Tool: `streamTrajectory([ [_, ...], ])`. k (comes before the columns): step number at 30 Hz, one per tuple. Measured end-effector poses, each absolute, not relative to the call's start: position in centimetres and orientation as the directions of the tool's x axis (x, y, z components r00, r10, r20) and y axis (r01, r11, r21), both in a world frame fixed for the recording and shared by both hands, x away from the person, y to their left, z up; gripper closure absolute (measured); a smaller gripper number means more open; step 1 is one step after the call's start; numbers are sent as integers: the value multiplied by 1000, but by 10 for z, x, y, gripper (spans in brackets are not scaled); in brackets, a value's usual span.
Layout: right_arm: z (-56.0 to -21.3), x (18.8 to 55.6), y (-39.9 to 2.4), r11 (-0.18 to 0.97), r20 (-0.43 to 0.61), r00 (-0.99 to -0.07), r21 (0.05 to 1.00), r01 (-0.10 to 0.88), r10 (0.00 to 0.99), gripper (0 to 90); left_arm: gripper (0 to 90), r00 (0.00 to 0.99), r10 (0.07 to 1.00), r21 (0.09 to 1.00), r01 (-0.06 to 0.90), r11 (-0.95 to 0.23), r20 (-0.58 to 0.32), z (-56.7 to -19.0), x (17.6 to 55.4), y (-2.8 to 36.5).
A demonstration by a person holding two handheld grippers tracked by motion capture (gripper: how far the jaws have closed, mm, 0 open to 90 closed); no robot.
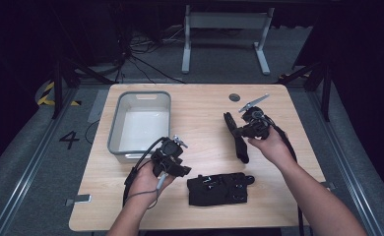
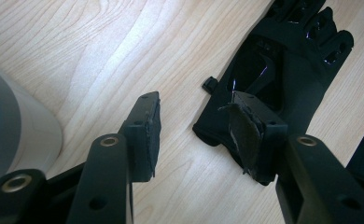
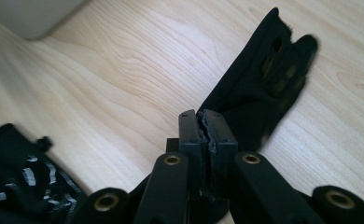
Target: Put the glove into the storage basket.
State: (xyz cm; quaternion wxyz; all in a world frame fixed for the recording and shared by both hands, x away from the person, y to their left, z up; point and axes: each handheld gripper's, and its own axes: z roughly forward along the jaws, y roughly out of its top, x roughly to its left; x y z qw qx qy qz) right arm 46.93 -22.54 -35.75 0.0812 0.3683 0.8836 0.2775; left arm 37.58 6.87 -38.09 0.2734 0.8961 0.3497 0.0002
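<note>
Right gripper [image 3: 207, 122]: fingers pinch one glove [image 1: 237, 135] by its edge, at two o'clock on the tabletop [image 1: 200, 128]; a thin hold, likely to slip. Left gripper [image 2: 196, 128]: fingers half-wide, empty, over second glove [image 2: 283, 70]; bin [image 1: 141, 123] at ten o'clock.

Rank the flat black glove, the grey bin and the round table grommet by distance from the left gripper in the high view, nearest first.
From the left gripper:
1. Flat black glove, just to its right near the front edge.
2. Grey bin, behind it on the left.
3. Round table grommet, far back right.
</note>
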Motion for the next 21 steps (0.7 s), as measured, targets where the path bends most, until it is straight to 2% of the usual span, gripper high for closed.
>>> streamTrajectory([
  [7,-349,455,-234,544,147,-738,586,601,658,876,535,765,615,486,618,-618,-190,-381,378,63],
  [21,-360,452,-270,483,181,-687,588,649,703,872,535,775,603,485,608,-629,-190,-382,380,57],
])
